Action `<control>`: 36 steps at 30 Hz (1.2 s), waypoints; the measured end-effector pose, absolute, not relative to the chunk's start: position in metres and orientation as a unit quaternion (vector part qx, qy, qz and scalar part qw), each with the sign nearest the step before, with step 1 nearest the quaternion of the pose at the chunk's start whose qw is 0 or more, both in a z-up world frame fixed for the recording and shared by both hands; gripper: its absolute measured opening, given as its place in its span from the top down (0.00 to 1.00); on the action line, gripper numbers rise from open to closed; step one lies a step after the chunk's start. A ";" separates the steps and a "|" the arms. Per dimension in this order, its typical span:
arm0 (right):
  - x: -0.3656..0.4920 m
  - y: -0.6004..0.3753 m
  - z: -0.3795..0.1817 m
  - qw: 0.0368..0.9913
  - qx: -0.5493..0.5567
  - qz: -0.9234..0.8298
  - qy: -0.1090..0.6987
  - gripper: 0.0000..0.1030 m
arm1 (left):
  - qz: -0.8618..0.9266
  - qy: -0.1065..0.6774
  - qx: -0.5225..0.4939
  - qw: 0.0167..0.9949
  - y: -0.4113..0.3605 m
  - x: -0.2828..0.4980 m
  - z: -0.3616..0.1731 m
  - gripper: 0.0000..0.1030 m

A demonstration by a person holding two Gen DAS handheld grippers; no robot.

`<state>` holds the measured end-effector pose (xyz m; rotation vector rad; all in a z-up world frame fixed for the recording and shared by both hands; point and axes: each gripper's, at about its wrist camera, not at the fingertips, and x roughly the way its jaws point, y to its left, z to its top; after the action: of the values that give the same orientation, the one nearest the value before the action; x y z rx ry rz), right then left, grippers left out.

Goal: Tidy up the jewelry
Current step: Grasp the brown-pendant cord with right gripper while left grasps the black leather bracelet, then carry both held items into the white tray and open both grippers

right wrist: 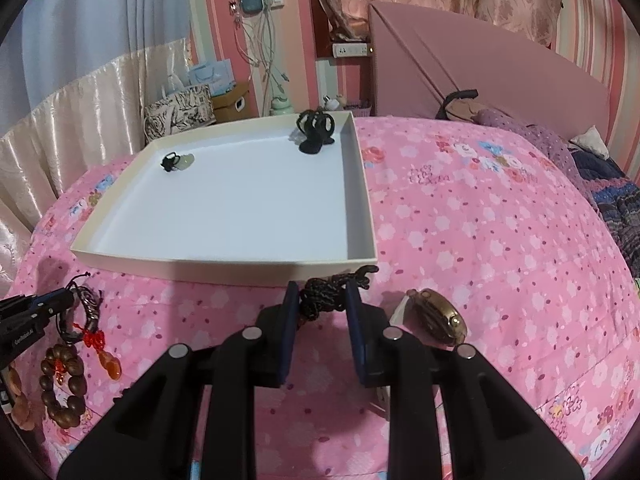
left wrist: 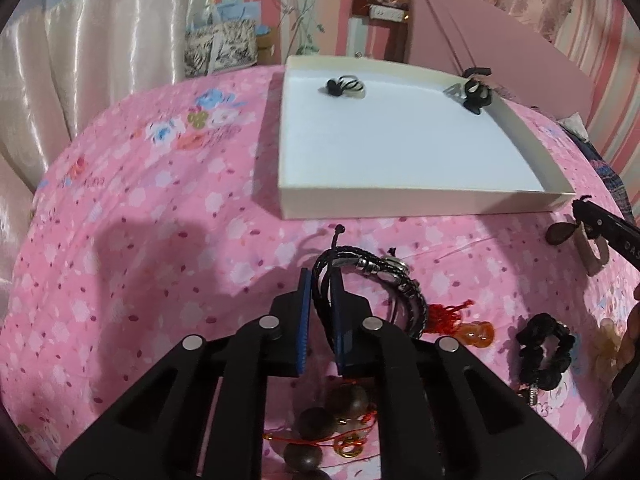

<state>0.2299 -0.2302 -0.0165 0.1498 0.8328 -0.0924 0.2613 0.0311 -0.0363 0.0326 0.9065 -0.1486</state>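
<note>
Pink bedspread [left wrist: 140, 240] — L tongs [left wrist: 320, 284] gripping braided bracelet [left wrist: 372, 268].

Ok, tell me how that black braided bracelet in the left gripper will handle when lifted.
The black braided bracelet is probably floppy: its cord loops sag beside the left gripper. Its metal clasp end likely hangs lowest. Pinched on only a few strands, it may swing.
</note>
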 end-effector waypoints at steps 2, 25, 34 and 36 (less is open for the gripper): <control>0.229 -0.229 -0.014 0.913 0.070 -0.044 0.399 0.77 | -0.071 0.427 0.022 0.901 0.028 0.258 -0.032 0.93; 0.259 -0.221 0.053 0.925 0.049 -0.010 0.377 0.77 | -0.089 0.366 0.004 0.926 0.015 0.279 0.060 0.94; 0.342 -0.211 0.047 0.916 -0.018 -0.016 0.402 0.77 | -0.081 0.402 0.026 0.911 -0.003 0.368 0.040 0.93; 0.358 -0.210 0.040 0.913 -0.030 -0.020 0.406 0.77 | -0.082 0.410 0.025 0.908 -0.005 0.389 0.030 0.93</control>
<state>0.3580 -0.2101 0.0397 -0.0620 0.8367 -0.0404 0.3893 -0.0054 0.0301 0.0510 0.8460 -0.1691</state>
